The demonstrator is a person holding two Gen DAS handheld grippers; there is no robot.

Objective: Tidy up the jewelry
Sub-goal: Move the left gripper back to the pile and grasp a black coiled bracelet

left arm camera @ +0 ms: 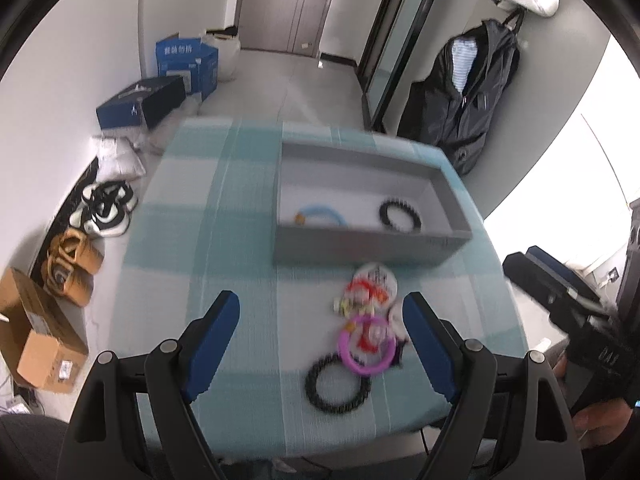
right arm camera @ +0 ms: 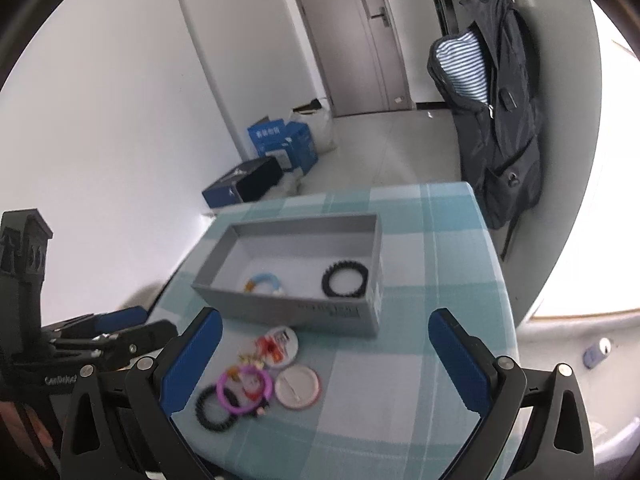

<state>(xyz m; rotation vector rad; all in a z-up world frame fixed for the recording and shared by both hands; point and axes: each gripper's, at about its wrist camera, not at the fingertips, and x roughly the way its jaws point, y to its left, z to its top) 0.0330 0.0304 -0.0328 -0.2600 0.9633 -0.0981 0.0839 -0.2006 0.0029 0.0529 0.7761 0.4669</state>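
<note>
Left tongs (left arm camera: 322, 344) and right tongs (right arm camera: 324, 356), both held level with blue fingers spread wide, nothing gripped.

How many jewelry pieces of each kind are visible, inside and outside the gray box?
Black bead bracelets: 2, one in the gray box at, one on the cloth
Blue bracelet: 1
Purple ring bracelet: 1
Round badges: 2
Total: 6

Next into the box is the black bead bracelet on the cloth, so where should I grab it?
Grip the black bead bracelet at its near-left arc, coming straight down with one finger inside the loop. It lies flat, and the purple ring overlaps its far-right side, so that free arc is probably the cleanest pinch.
</note>
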